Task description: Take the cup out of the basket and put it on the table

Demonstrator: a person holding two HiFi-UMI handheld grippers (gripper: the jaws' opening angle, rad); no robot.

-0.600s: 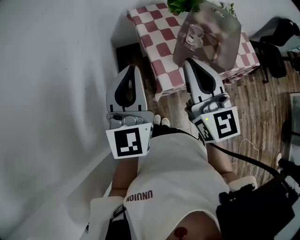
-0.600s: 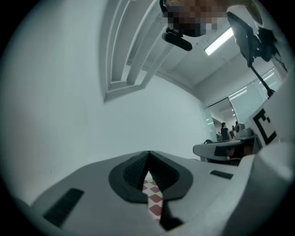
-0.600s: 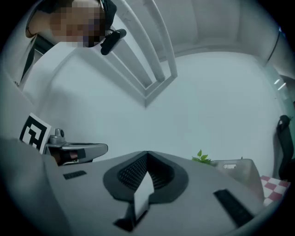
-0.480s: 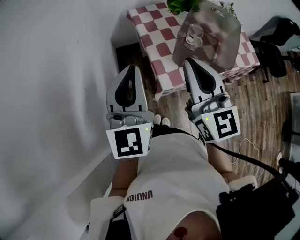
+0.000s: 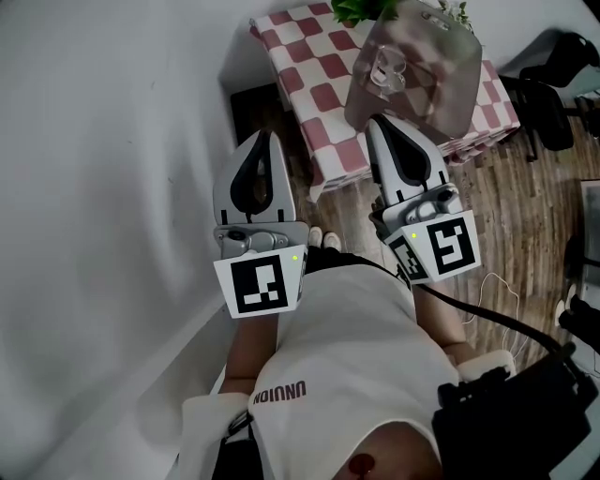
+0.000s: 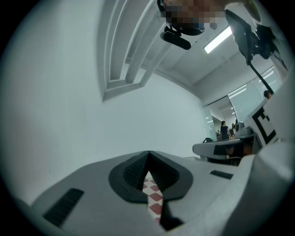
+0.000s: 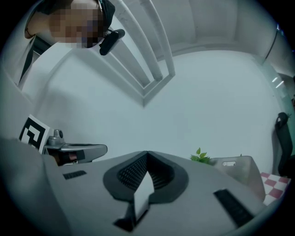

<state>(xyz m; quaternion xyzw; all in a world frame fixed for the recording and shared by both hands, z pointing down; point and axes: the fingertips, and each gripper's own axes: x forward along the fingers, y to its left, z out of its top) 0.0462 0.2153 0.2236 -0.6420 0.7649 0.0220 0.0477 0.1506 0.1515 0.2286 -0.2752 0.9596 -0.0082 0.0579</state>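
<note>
Both claws are out in front of the person's chest, side by side and apart, pointing roughly level. The left claw [image 5: 266, 134] is clenched, tips meeting with nothing between them; its own view shows only a sliver of checked cloth through the gap behind the tips. The right claw [image 5: 378, 122] is clenched just the same, tips together and empty.

On the far side stands the worktop [image 5: 309, 89] under a red-and-white check cloth; on its right part sits the grey see-through basket [image 5: 441, 89]. The cup [image 5: 387, 73], a clear one, is inside the basket, toward its left wall; it looks upright, though the view from above makes that hard to be sure of.

The right claw points toward the basket's near side and stays outside it; the left claw is nearer the white wall [image 5: 94, 187]. A green plant [image 5: 361, 9] shows just beyond the basket; a black chair [image 5: 548, 103] stands to the right on the wooden floor [image 5: 525, 206].
</note>
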